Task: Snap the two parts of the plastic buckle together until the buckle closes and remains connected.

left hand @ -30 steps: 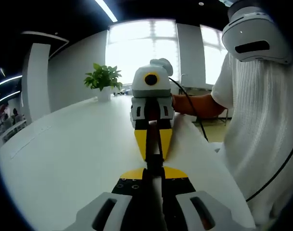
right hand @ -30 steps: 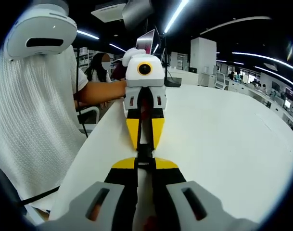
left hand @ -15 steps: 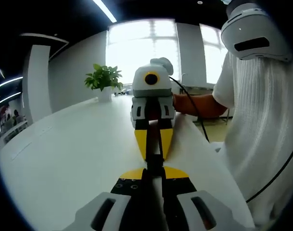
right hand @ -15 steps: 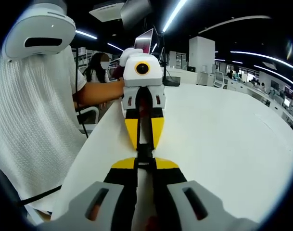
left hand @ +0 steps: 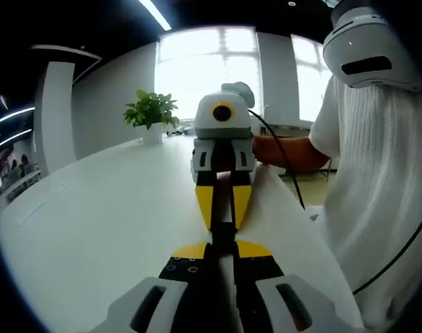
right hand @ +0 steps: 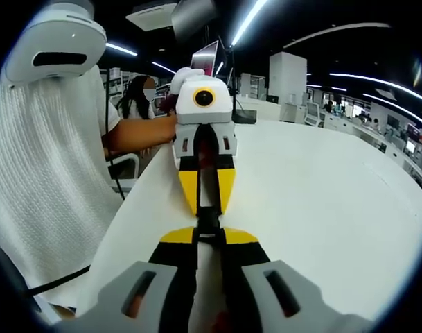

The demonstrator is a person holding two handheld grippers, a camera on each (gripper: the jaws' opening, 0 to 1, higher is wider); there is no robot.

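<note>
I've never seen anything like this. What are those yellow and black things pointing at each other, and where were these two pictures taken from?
They are two hand-held grippers, not a robot. A person in a white shirt holds one in each hand, and a camera rides on each. In the left gripper view, the left gripper rises from the bottom and the right gripper faces it. In the right gripper view, the right gripper rises from the bottom. Their tips meet over a white table, pinching a small dark plastic buckle between them. A potted plant stands farther back. Whether the buckle has clicked shut is too small to tell.
</note>
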